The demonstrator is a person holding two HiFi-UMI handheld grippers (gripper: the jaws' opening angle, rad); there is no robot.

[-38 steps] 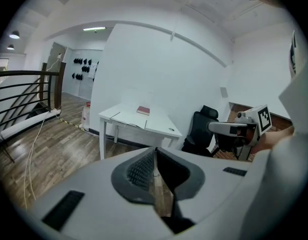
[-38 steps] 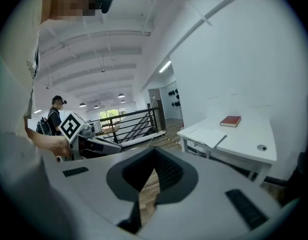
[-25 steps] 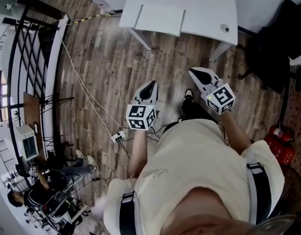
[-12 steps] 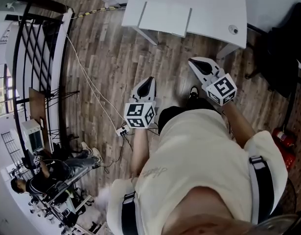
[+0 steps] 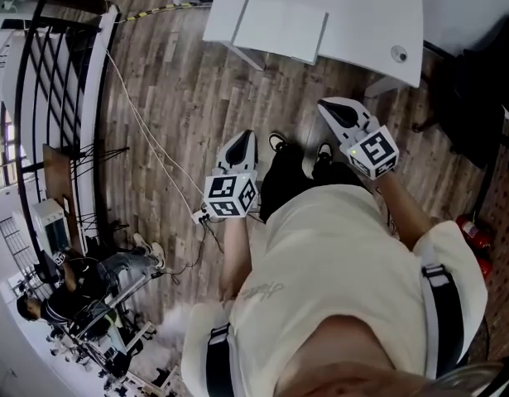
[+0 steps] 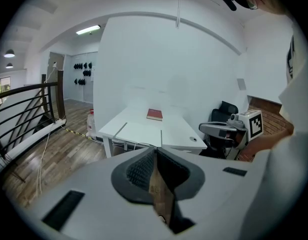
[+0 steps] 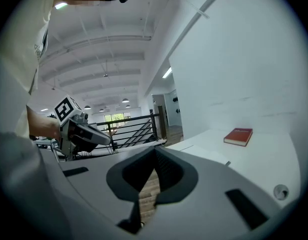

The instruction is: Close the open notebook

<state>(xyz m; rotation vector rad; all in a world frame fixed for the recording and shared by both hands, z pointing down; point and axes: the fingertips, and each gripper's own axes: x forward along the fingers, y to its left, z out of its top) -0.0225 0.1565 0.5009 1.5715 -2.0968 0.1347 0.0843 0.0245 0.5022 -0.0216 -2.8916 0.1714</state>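
Note:
A white table (image 5: 378, 7) stands ahead of me across the wooden floor. On its near left part lies a flat white rectangle (image 5: 279, 30), pale as open pages; whether it is the notebook I cannot tell. A closed red book (image 6: 154, 114) (image 7: 238, 136) rests at the table's far side. My left gripper (image 5: 244, 141) (image 6: 155, 151) and right gripper (image 5: 330, 110) (image 7: 156, 154) hang at waist height over the floor, well short of the table. Both are shut with nothing held.
A black metal railing (image 5: 64, 81) runs along the left, and a white cable (image 5: 146, 139) trails over the floor. A black office chair (image 5: 477, 73) stands right of the table. A red extinguisher (image 5: 471, 231) sits at the right. Seated people (image 5: 72, 292) show at the lower left.
The view has slid closer to the table, and the person's shoes now show on the floor between the grippers. Both grippers keep their pose and stay shut.

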